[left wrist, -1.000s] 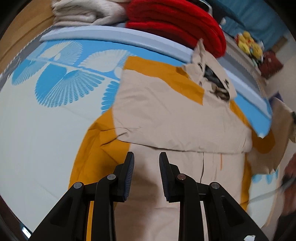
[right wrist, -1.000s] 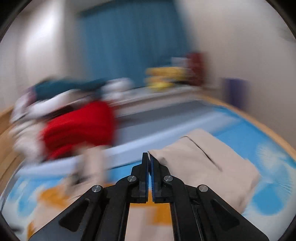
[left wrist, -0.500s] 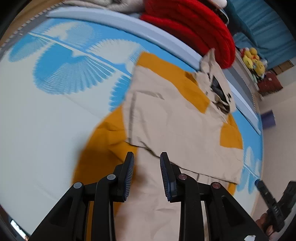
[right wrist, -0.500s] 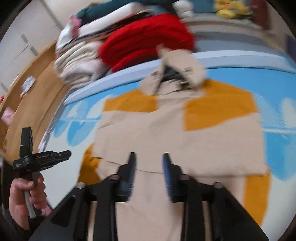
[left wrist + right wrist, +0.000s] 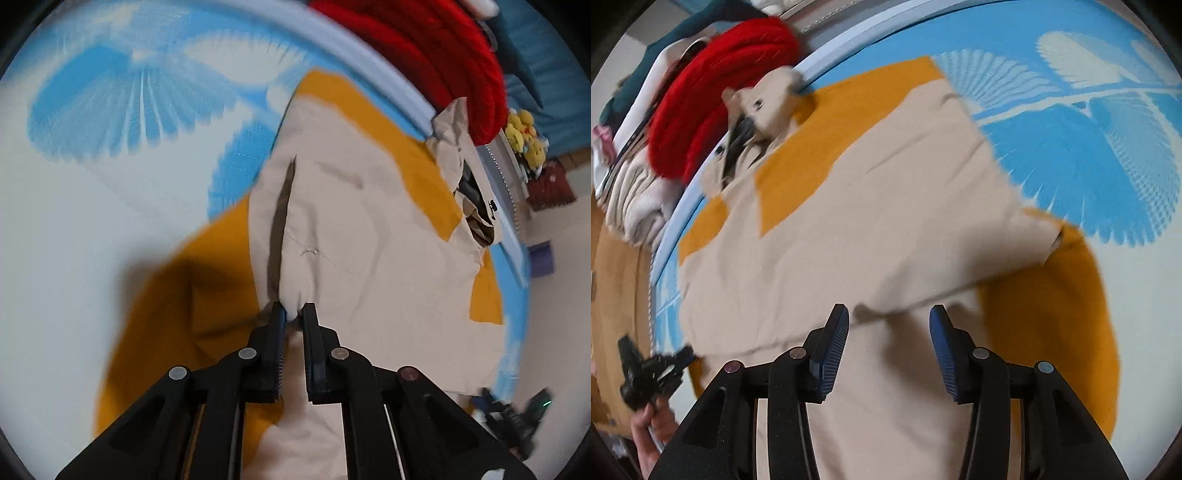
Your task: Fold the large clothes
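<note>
Both tools lower now: left tool [image 5: 294, 316] pinching jacket [image 5: 369, 236].

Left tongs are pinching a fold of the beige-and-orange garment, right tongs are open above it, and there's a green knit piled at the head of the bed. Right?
Not quite: the knit piled at the head of the bed is red, not green; both wrist views show it. The rest holds: the left tongs are closing on a fold of the beige-and-orange garment, and the right tongs stand open above it, nothing pinched.
</note>
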`<state>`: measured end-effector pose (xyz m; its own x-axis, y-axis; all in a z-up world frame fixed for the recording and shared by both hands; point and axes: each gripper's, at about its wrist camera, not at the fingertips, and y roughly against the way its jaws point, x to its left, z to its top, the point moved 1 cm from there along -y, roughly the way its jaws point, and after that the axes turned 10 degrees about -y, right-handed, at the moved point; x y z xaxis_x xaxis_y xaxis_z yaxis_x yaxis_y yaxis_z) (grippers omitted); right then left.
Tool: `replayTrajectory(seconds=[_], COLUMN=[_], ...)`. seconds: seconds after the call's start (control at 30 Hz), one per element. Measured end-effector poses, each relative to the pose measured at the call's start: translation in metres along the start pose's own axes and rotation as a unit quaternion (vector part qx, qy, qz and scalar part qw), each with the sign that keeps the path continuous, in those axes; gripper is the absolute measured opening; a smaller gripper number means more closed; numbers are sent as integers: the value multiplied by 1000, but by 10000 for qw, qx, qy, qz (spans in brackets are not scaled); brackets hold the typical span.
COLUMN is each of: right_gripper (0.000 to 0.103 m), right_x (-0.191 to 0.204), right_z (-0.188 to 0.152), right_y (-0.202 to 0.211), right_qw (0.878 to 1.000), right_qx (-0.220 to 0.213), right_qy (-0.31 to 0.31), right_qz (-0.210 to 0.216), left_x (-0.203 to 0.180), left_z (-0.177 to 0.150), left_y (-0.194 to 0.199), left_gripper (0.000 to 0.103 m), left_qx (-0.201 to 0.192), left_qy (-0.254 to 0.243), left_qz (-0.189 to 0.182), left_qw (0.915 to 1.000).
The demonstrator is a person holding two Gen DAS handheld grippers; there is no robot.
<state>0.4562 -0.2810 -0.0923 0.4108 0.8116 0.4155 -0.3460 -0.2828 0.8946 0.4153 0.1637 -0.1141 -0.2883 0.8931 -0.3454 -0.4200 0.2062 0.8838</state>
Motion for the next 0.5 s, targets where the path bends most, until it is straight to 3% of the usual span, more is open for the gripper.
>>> replayTrajectory(seconds=[0.1,0.17,0.2,0.27,0.33,0.43,0.5], right_gripper=[47,47,47,47,47,47,47], right_x=[-12,-19,-23,-29,-20,7,28], right_z=[15,19,19,18,17,16,16], right_y=[-6,-14,-15,-12,3,34,48], right_qw=[9998,9980,9964,9938,9943,9970,9939], right_qx=[-10,87,123,148,-38,-632,-1055], right_qy=[-192,-268,-298,-548,-594,-184,333], right_qz=[-112,-575,-783,-951,-884,-404,-29], left_x=[-13,-16,-19,-28,-40,-58,-63], left_z=[5,8,9,13,15,13,9], left_y=[14,22,29,40,41,21,-3], left_gripper=[14,11,11,11,12,14,19], left_qx=[-296,-377,-543,-767,-813,-613,-386], left_qy=[-389,-454,-482,-638,-796,-1119,-1340], left_qz=[687,1243,1311,1225,799,86,141], left_qw=[9964,9905,9887,9874,9903,9918,9901])
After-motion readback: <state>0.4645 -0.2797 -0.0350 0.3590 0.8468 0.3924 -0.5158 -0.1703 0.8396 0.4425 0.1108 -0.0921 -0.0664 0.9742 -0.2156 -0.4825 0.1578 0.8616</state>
